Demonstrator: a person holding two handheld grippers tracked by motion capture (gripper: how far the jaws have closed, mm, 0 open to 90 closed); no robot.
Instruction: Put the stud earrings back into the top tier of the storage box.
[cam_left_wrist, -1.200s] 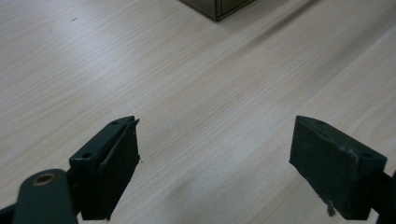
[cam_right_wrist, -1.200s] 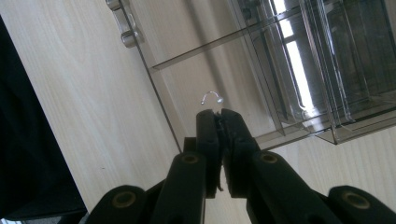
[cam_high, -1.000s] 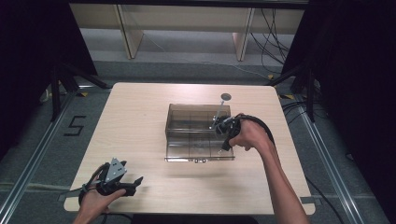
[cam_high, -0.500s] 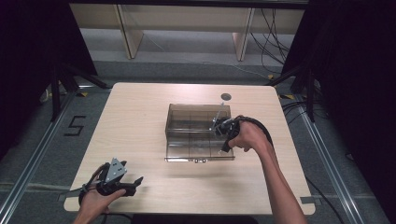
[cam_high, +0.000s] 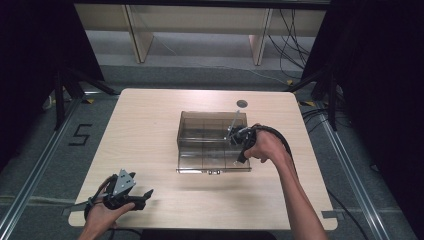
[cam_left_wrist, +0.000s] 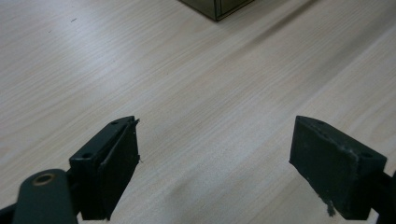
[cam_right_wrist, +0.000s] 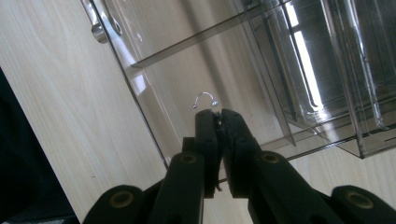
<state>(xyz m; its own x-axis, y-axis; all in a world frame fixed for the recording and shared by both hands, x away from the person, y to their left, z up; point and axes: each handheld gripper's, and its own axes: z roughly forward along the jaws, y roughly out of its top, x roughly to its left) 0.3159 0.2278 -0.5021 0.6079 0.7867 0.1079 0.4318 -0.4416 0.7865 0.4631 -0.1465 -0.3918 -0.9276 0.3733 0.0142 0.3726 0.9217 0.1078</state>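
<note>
Our right gripper (cam_right_wrist: 218, 113) pinches a hook (cam_right_wrist: 204, 99) over the box (cam_high: 200, 145). Our left gripper (cam_left_wrist: 215, 163) rests spread near the table (cam_high: 150, 115) edge, well apart.

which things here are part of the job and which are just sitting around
In the job:
- clear box
- small hooked metal piece, pinched in the right gripper over a box compartment

Lying about:
- left gripper, open, near the table's front left corner, holding nothing
- round hole in the table behind the box
</note>
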